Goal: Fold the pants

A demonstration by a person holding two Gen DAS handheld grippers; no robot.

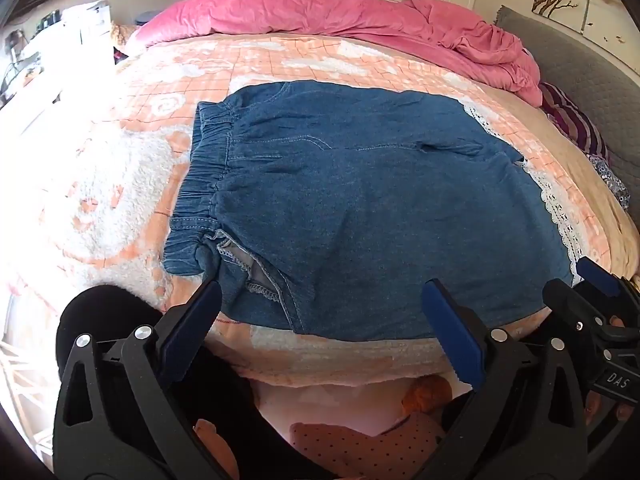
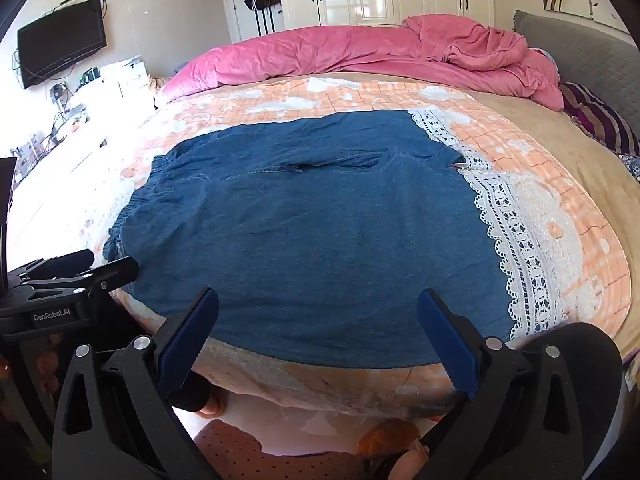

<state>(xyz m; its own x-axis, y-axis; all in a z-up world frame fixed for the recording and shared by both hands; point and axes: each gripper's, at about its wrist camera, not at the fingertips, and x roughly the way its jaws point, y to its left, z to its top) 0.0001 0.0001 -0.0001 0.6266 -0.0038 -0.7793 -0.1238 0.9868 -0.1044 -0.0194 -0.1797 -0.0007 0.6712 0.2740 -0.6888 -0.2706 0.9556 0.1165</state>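
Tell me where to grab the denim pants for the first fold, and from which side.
Take the denim pants by the near long edge, coming in low from the bed's near side. They lie flat, waistband left and lace hems right, so that edge is probably easiest to lift.

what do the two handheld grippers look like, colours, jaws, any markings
Both are alike: the left gripper and right gripper have glossy black plastic arms with triangular cut-outs and silver rivets, and blue serrated pads lining the jaws. Seen from the right wrist, the left gripper's body reads GenRobot.AI; from the left wrist, the right one shows a DAS label.
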